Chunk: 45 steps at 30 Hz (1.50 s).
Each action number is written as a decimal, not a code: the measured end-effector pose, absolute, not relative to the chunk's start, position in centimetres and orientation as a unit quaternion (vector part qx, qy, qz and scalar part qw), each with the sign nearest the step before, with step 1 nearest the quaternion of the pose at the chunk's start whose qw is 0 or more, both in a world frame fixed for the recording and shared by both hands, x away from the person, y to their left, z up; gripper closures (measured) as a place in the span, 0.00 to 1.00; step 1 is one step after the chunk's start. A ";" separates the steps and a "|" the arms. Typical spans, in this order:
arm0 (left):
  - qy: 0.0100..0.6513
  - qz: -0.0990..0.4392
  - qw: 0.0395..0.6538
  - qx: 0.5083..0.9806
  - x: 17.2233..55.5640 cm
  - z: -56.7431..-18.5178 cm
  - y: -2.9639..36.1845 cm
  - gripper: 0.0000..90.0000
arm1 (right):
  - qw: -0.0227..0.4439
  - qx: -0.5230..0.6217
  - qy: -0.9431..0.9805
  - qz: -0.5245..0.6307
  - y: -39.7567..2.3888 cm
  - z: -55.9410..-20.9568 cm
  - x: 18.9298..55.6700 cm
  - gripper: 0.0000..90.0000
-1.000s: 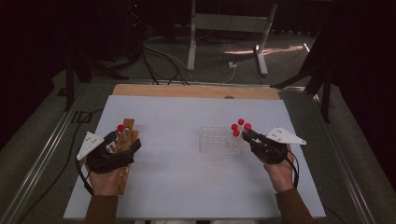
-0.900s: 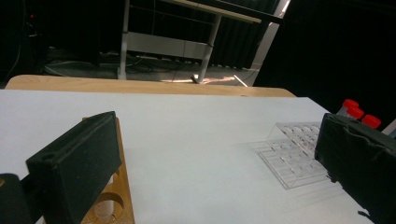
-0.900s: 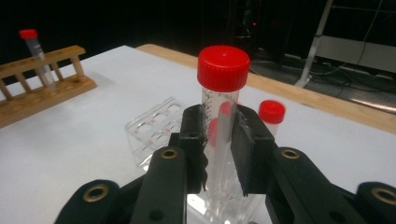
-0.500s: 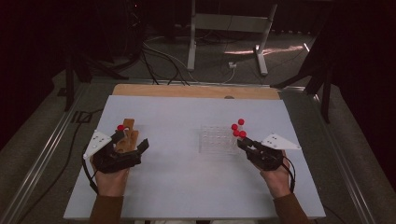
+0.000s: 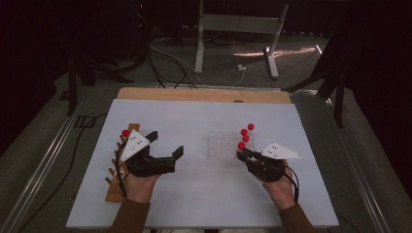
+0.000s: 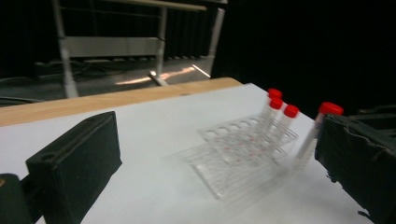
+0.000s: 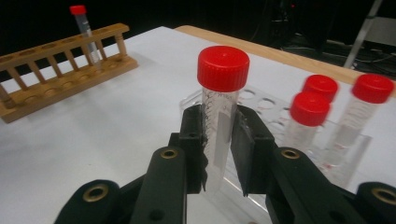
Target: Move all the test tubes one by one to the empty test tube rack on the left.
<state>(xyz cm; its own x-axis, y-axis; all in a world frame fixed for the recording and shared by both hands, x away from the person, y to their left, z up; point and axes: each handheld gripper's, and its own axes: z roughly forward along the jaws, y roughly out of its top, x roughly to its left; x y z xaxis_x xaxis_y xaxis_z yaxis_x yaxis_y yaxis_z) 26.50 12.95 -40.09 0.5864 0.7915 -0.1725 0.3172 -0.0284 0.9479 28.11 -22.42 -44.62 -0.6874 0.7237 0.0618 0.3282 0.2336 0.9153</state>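
**Right gripper lifts a capped tube beside the clear rack**

The white table [image 5: 204, 194] carries two racks: a wooden test-tube rack [image 7: 56, 70] at its nine o'clock edge with one red-capped tube standing in it, and a clear plastic tube rack [image 5: 224, 144] just right of centre, holding three red-capped tubes [image 7: 322, 116].

The held tube [image 7: 219, 121], a clear plastic centrifuge tube with a red screw cap, stands upright at the clear rack's four o'clock corner. It looks light, stiff and smooth-walled, so likely to slip or swing if pinched loosely. The best hold is on the barrel just under the cap, which is where it is taken now.

The right gripper [image 7: 219, 144] is clamped on that tube, pads pressing both sides of the barrel. The left gripper [image 5: 167, 143] has its jaws spread wide, holding nothing, hovering over the table just beside the wooden rack and pointing toward three o'clock.
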 end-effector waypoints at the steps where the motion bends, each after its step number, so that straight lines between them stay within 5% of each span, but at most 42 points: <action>1: 0.400 0.204 0.568 0.690 26.6 -40.2 12.3 0.01 | 0.189 0.341 0.764 0.513 -22.1 -44.7 28.0 0.83; 16: 0.339 0.147 0.556 0.745 27.8 -40.9 4.8 0.10 | 0.165 0.322 0.784 0.505 -19.7 -45.3 27.5 0.83; 30: 0.311 0.101 0.545 0.772 28.6 -42.8 1.7 0.61 | 0.157 0.310 0.791 0.503 -19.1 -45.4 27.3 0.83; 38: 0.307 0.102 0.533 0.782 28.7 -43.1 1.4 0.78 | 0.153 0.301 0.795 0.503 -19.0 -45.5 27.3 0.82; 42: 0.315 0.105 0.535 0.777 28.8 -43.0 1.6 0.78 | 0.147 0.304 0.792 0.509 -19.3 -45.5 27.4 0.70; 45: 0.324 0.112 0.533 0.774 29.0 -42.9 2.0 0.78 | 0.144 0.309 0.785 0.517 -20.0 -45.5 27.7 0.49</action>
<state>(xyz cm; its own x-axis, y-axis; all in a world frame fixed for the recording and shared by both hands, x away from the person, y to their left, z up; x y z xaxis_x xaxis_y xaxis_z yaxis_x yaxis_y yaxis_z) 29.00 2.03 -42.94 0.7653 0.6205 -0.1714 0.3816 -0.2229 0.8970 27.70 -19.99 -45.45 -0.7676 0.6341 0.0932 0.3363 0.2746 0.9008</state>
